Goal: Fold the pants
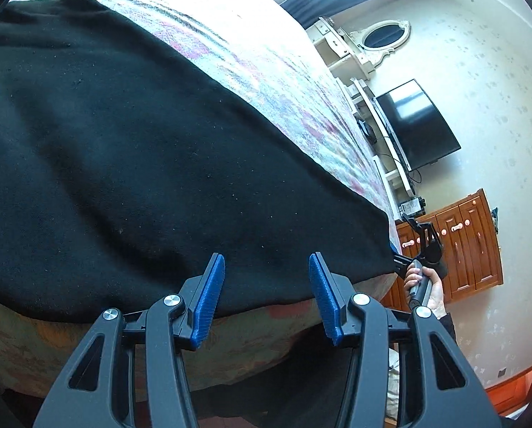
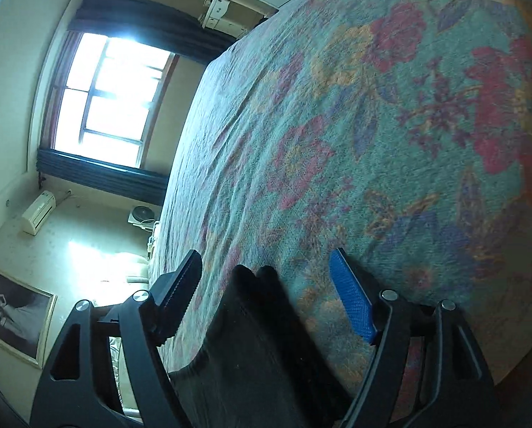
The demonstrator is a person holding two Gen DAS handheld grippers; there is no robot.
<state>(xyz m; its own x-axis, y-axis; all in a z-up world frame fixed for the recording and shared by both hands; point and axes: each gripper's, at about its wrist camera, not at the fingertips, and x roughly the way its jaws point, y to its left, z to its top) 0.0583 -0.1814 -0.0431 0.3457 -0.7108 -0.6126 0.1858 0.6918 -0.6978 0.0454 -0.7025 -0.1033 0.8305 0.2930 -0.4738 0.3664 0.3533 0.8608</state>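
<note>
The black pants (image 1: 130, 149) are lying spread across the near side of the bed (image 1: 266, 57), on its flowered bedspread, with one long edge running along the bed's side and a corner reaching the bed's edge.

The left gripper (image 1: 267, 294) is hovering at that long edge with its blue pads standing apart and nothing between them. The right gripper (image 2: 266, 296) is sitting at the pants' far corner; its jaws are also spread wide, with a bunched black end of the pants lying between them but not pinched.

From here the likely trouble is a poor bite. If either gripper is closing on only the top layer, the fabric may be peeling apart and the fold coming out crooked. The thick bunch at the right gripper looks liable to slip out. The pants are also sitting close to the bed's side, so a careless tug could be dragging them off onto the floor.

Beyond the bed, a television (image 1: 417, 125) and a wooden cabinet (image 1: 469, 242) are standing by the wall, well clear. Nothing is lying on the bedspread ahead of the pants.
</note>
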